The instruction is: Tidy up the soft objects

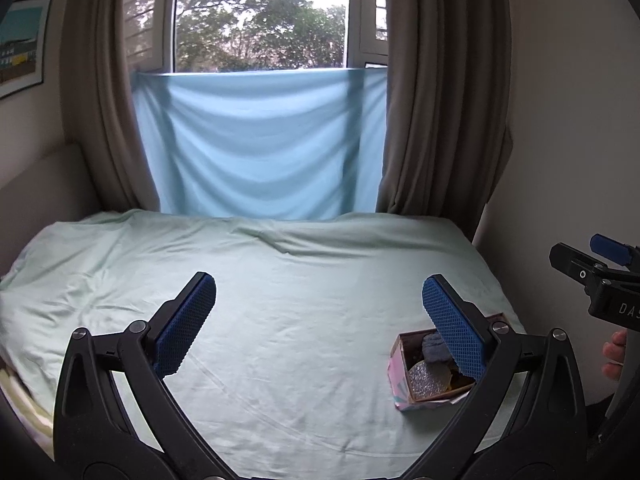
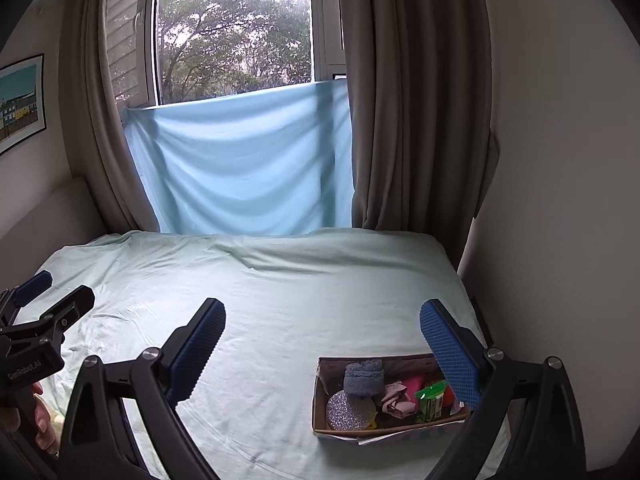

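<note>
A shallow cardboard box (image 2: 320, 404) sits on the bed at the right, near the front edge. It holds a rolled blue-grey towel (image 2: 363, 378), a silver glitter disc (image 2: 349, 411), a crumpled pink cloth (image 2: 396, 400), a green packet (image 2: 432, 398) and something red. In the left wrist view the same box (image 1: 400, 364) lies partly behind my right-hand finger. My left gripper (image 1: 319, 322) hovers open above the sheet, empty. My right gripper (image 2: 322, 348) is open too, empty, with the box just below and between its fingers. Each gripper shows at the other view's edge.
The bed (image 2: 280, 280) has a pale green sheet with soft creases. A light blue cloth (image 2: 240, 168) hangs over the window, with brown curtains (image 2: 412, 120) on both sides. A white wall (image 2: 560, 200) runs close along the bed's right side. A hand (image 1: 614, 354) grips the right tool.
</note>
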`<action>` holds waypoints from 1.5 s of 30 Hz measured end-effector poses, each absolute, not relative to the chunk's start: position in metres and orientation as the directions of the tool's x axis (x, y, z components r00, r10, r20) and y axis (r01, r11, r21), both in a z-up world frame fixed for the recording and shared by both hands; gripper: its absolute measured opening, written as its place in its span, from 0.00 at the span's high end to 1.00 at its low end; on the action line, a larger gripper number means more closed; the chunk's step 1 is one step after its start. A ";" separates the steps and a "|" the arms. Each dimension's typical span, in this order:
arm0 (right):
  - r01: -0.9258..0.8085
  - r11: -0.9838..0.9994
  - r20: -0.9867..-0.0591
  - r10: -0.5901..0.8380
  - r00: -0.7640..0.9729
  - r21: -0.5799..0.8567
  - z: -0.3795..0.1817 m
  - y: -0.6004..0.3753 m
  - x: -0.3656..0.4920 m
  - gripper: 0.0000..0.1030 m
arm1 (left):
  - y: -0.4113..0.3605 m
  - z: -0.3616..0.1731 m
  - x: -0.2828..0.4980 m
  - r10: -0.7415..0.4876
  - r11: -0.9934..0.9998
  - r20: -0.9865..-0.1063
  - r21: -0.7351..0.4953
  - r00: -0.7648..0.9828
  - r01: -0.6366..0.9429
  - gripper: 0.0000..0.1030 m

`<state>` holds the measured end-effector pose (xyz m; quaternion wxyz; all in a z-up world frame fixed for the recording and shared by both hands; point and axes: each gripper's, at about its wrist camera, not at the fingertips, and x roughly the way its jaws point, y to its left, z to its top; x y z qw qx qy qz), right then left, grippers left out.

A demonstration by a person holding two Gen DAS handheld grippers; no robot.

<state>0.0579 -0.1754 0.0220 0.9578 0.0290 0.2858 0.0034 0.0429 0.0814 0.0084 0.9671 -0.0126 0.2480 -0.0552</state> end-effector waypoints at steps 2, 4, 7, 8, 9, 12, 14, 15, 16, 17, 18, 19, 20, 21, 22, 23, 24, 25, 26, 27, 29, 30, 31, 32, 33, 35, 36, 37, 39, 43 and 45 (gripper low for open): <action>0.011 0.998 -0.544 0.020 0.839 0.054 0.023 -0.175 0.058 0.06 | 0.082 0.008 0.044 -0.114 0.994 -0.477 -0.051 0.871 0.101 0.00; 0.013 0.999 -0.543 0.018 0.840 0.052 0.023 -0.174 0.058 0.06 | 0.081 0.008 0.044 -0.113 0.994 -0.477 -0.049 0.871 0.102 0.00; 0.012 0.998 -0.543 0.019 0.840 0.054 0.023 -0.174 0.058 0.06 | 0.080 0.007 0.045 -0.114 0.993 -0.479 -0.048 0.870 0.104 0.00; 0.011 0.999 -0.543 0.019 0.839 0.053 0.023 -0.174 0.058 0.06 | 0.080 0.007 0.045 -0.113 0.994 -0.479 -0.047 0.870 0.103 0.00; 0.011 0.999 -0.543 0.019 0.840 0.052 0.024 -0.173 0.059 0.06 | 0.080 0.007 0.046 -0.113 0.994 -0.479 -0.047 0.870 0.103 0.00; 0.007 0.999 -0.541 0.021 0.841 0.050 0.025 -0.172 0.060 0.06 | 0.080 0.007 0.046 -0.112 0.994 -0.480 -0.050 0.870 0.101 0.00; 0.005 0.999 -0.542 0.022 0.840 0.049 0.025 -0.171 0.061 0.06 | 0.080 0.008 0.047 -0.112 0.994 -0.482 -0.051 0.869 0.100 0.00; 0.006 0.999 -0.542 0.021 0.840 0.049 0.025 -0.171 0.061 0.06 | 0.080 0.007 0.047 -0.110 0.994 -0.482 -0.050 0.869 0.098 0.00; 0.006 0.999 -0.542 0.022 0.840 0.050 0.025 -0.171 0.061 0.06 | 0.080 0.008 0.048 -0.109 0.994 -0.481 -0.049 0.870 0.097 0.00; 0.006 0.999 -0.542 0.023 0.840 0.051 0.025 -0.171 0.061 0.06 | 0.080 0.008 0.048 -0.108 0.994 -0.481 -0.048 0.870 0.097 0.00; 0.005 0.999 -0.541 0.023 0.841 0.051 0.026 -0.171 0.061 0.06 | 0.080 0.007 0.048 -0.106 0.994 -0.481 -0.047 0.870 0.096 0.00; 0.006 0.999 -0.540 0.022 0.841 0.050 0.026 -0.171 0.061 0.06 | 0.080 0.007 0.048 -0.105 0.994 -0.481 -0.046 0.870 0.094 0.00; 0.007 0.999 -0.540 0.021 0.841 0.050 0.025 -0.170 0.062 0.06 | 0.080 0.007 0.048 -0.104 0.995 -0.481 -0.045 0.871 0.093 0.00; 0.008 0.999 -0.540 0.021 0.841 0.051 0.025 -0.170 0.062 0.06 | 0.080 0.007 0.048 -0.104 0.995 -0.480 -0.045 0.871 0.093 0.00; 0.008 0.999 -0.541 0.021 0.841 0.051 0.025 -0.170 0.062 0.06 | 0.080 0.007 0.049 -0.104 0.995 -0.481 -0.045 0.870 0.094 0.00; 0.009 0.999 -0.541 0.020 0.841 0.051 0.025 -0.170 0.062 0.06 | 0.079 0.006 0.049 -0.103 0.995 -0.481 -0.044 0.870 0.093 0.00; 0.010 0.999 -0.542 0.019 0.840 0.052 0.024 -0.170 0.062 0.06 | 0.079 0.006 0.048 -0.103 0.995 -0.481 -0.044 0.871 0.093 0.00; 0.011 0.999 -0.542 0.019 0.840 0.053 0.025 -0.170 0.062 0.06 | 0.079 0.006 0.048 -0.103 0.995 -0.481 -0.044 0.871 0.093 0.00; 0.012 0.998 -0.542 0.019 0.840 0.054 0.025 -0.169 0.062 0.06 | 0.079 0.006 0.048 -0.102 0.995 -0.481 -0.043 0.871 0.092 0.00; 0.013 0.998 -0.543 0.018 0.840 0.054 0.025 -0.169 0.063 0.06 | 0.079 0.006 0.048 -0.101 0.995 -0.481 -0.043 0.871 0.092 0.00; 0.015 0.998 -0.542 0.017 0.840 0.055 0.025 -0.169 0.062 0.06 | 0.079 0.006 0.049 -0.102 0.995 -0.480 -0.043 0.871 0.092 0.00; 0.016 0.998 -0.542 0.017 0.840 0.055 0.025 -0.169 0.062 0.06 | 0.079 0.006 0.049 -0.101 0.995 -0.480 -0.042 0.871 0.092 0.00; 0.016 0.998 -0.542 0.017 0.841 0.056 0.025 -0.169 0.062 0.06 | 0.079 0.006 0.048 -0.101 0.995 -0.480 -0.043 0.871 0.092 0.00; 0.016 0.998 -0.541 0.017 0.841 0.056 0.025 -0.169 0.062 0.06 | 0.079 0.006 0.048 -0.101 0.995 -0.480 -0.043 0.872 0.092 0.00; 0.016 0.998 -0.540 0.017 0.841 0.056 0.025 -0.169 0.062 0.06 | 0.079 0.006 0.048 -0.103 0.995 -0.479 -0.042 0.872 0.094 0.00; 0.017 0.998 -0.540 0.016 0.841 0.055 0.026 -0.170 0.061 0.06 | 0.080 0.006 0.048 -0.104 0.995 -0.479 -0.043 0.872 0.095 0.00; 0.017 0.998 -0.540 0.016 0.842 0.056 0.026 -0.170 0.061 0.06 | 0.080 0.005 0.047 -0.105 0.994 -0.479 -0.043 0.872 0.096 0.00; 0.017 0.998 -0.539 0.016 0.842 0.056 0.026 -0.170 0.061 0.06 | 0.080 0.006 0.048 -0.105 0.994 -0.479 -0.042 0.872 0.097 0.00; 0.016 0.998 -0.540 0.017 0.841 0.055 0.026 -0.170 0.061 0.06 | 0.080 0.006 0.047 -0.105 0.994 -0.478 -0.042 0.872 0.097 0.00; 0.016 0.998 -0.539 0.017 0.842 0.056 0.026 -0.171 0.062 0.06 | 0.082 0.008 0.048 -0.107 0.994 -0.476 -0.038 0.873 0.101 0.00; 0.020 0.998 -0.537 0.013 0.843 0.055 0.026 -0.171 0.060 0.06 | 0.082 0.008 0.047 -0.104 0.994 -0.474 -0.035 0.874 0.100 0.00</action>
